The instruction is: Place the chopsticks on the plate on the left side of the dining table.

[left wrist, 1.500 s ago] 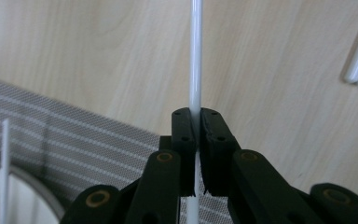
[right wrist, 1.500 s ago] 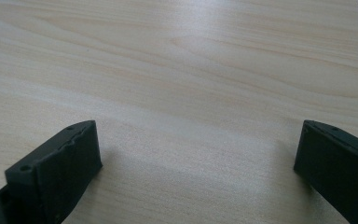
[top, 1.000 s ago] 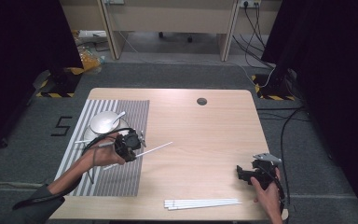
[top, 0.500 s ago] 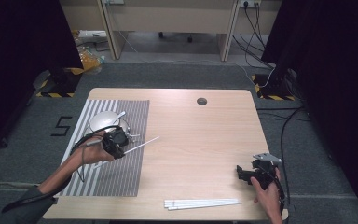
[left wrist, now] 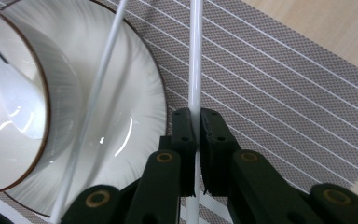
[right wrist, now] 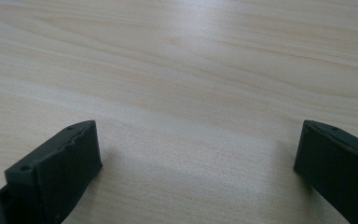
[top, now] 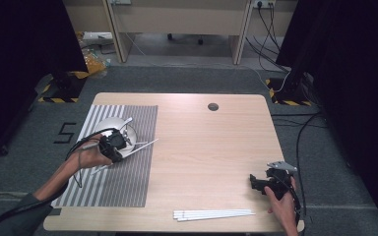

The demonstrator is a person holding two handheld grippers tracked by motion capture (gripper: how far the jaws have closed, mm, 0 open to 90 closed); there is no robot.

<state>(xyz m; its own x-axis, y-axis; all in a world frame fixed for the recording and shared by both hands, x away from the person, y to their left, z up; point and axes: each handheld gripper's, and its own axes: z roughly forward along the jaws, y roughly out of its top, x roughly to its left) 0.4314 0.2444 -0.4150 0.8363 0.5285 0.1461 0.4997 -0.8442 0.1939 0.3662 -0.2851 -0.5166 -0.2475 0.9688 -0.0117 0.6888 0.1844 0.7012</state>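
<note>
A placemat [top: 123, 162] covers the left part of the desk [top: 202, 147]. On the placemat's upper-left corner sits a saucer [left wrist: 135, 116] with a cup [left wrist: 14, 102] on it. A bundle of straws [top: 214, 214] lies along the desk's bottom edge, right of the placemat.

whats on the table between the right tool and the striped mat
Nothing: in the high view, bare wood runs from the right tool to the striped mat. The white sticks lie nearer the front edge.
</note>
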